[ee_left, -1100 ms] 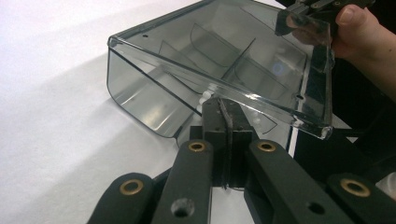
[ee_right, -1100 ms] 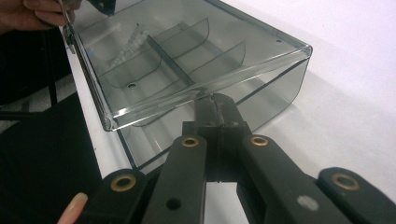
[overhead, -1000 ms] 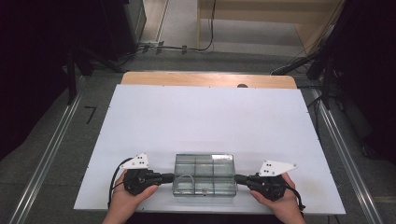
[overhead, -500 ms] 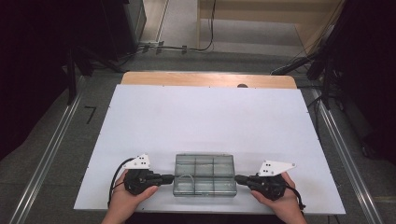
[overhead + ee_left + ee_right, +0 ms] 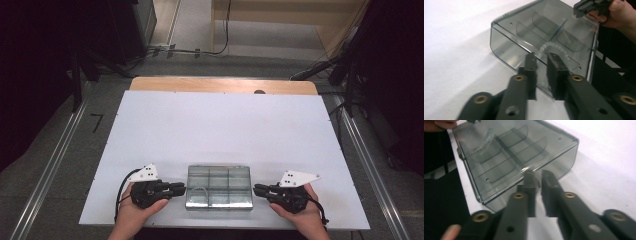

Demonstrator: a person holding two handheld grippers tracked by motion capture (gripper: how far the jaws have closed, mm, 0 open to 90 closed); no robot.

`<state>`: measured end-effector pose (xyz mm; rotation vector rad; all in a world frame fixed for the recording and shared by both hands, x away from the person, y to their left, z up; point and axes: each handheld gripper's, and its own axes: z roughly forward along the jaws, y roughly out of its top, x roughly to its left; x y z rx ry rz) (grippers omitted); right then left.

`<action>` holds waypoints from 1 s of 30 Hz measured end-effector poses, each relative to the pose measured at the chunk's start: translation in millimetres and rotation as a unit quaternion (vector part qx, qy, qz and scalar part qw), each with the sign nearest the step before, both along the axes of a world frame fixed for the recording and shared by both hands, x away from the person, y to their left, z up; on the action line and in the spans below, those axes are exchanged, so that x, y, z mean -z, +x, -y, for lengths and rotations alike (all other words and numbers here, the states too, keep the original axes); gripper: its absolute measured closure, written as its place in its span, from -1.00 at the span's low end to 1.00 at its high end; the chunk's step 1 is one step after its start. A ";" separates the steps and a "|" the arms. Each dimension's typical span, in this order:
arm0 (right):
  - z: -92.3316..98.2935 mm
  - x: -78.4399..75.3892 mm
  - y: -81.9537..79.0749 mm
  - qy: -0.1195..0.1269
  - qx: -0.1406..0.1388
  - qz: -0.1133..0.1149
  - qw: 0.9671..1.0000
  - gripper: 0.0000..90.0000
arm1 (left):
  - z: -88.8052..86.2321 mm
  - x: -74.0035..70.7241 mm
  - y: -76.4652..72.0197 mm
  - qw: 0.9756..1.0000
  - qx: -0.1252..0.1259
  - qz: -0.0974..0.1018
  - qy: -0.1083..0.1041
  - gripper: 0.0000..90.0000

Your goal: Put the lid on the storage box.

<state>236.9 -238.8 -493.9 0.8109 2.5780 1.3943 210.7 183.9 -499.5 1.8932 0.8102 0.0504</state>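
Compartment box (image 5: 219, 187) on table (image 5: 220, 125) near front edge, between both tools.

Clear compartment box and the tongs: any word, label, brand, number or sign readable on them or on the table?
None: no readable text in any view.
Clear compartment box: plain smoky plastic with dividers, no label or embossing visible.
Left tongs and right tongs: plain black, only brass rivets.
White table: unmarked.
Grey plate on the right tongs: small dark dots, not letters.
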 end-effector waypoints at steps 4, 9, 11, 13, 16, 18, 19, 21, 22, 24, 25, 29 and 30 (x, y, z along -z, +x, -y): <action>3.2 -3.7 0.1 0.013 0.022 0.013 1.000 0.21 | -4.6 -3.7 -0.2 0.999 -0.025 0.014 -0.018 0.25; 8.9 -8.8 0.1 0.036 0.043 0.027 0.998 -0.23 | -13.7 -7.8 -1.7 0.998 -0.044 0.031 -0.045 0.02; 11.0 -10.9 0.3 0.039 0.054 0.031 0.997 -0.40 | -16.8 -9.0 -2.3 0.997 -0.048 0.037 -0.054 -0.07; 13.5 -12.2 0.9 0.043 0.060 0.034 0.997 -0.60 | -19.2 -9.6 -2.6 0.996 -0.055 0.041 -0.059 -0.19; 17.9 -13.3 2.3 0.047 0.069 0.039 0.996 -0.84 | -22.6 -10.3 -2.5 0.995 -0.065 0.046 -0.061 -0.36; 21.3 -14.1 3.2 0.050 0.081 0.041 0.995 -0.91 | -25.2 -10.6 -2.3 0.994 -0.072 0.049 -0.061 -0.48; 23.2 -14.7 3.6 0.051 0.086 0.040 0.994 -0.97 | -26.7 -10.7 -2.1 0.994 -0.075 0.050 -0.061 -0.54; 27.2 -15.6 5.1 0.056 0.092 0.039 0.993 -0.99 | -28.9 -10.8 -2.0 0.993 -0.086 0.051 -0.057 -0.71; 29.3 -16.0 5.6 0.059 0.097 0.039 0.993 -1.00 | -30.3 -10.6 -1.8 0.993 -0.087 0.053 -0.056 -0.78; 33.5 -16.7 7.0 0.064 0.103 0.040 0.992 -1.00 | -32.6 -10.3 -1.7 0.993 -0.089 0.053 -0.056 -0.81; 35.4 -17.0 7.4 0.067 0.108 0.038 0.991 -1.00 | -33.8 -10.1 -1.4 0.993 -0.089 0.054 -0.054 -0.87; 43.6 -16.8 10.1 0.068 0.122 0.041 0.989 -1.00 | -37.2 -11.2 -1.7 0.993 -0.085 0.063 -0.049 -0.98; 45.7 -16.9 10.6 0.066 0.126 0.042 0.989 -1.00 | -37.8 -12.1 -2.4 0.993 -0.084 0.065 -0.048 -1.00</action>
